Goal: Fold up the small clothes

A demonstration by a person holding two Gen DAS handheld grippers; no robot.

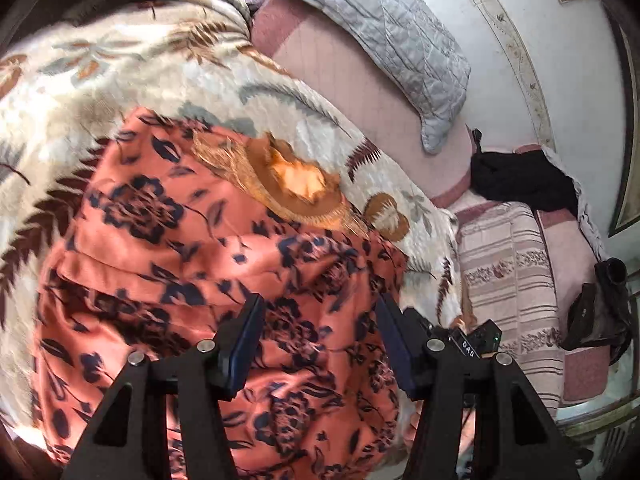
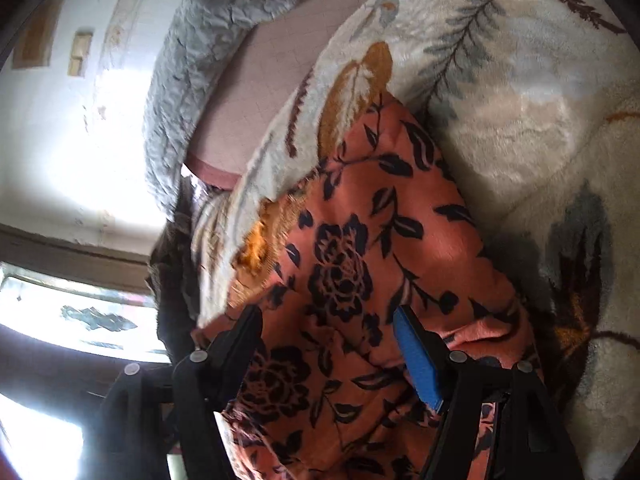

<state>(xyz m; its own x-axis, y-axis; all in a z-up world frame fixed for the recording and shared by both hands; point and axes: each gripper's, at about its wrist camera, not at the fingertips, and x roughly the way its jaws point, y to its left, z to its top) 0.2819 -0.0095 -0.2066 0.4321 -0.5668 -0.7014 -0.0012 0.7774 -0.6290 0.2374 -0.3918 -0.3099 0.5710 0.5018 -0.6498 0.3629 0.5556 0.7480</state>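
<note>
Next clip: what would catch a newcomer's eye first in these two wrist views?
The salmon-orange garment with dark navy roses fills the centre of both views, lying rumpled on a cream fleece blanket printed with fern leaves. Both the left gripper and the right gripper stand open above it, their fingers holding nothing. In the left wrist view, a grey quilted pillow lies on the pink sheet at the top right.

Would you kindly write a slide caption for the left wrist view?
Left gripper open above an orange floral garment spread on a leaf-patterned blanket.
</note>
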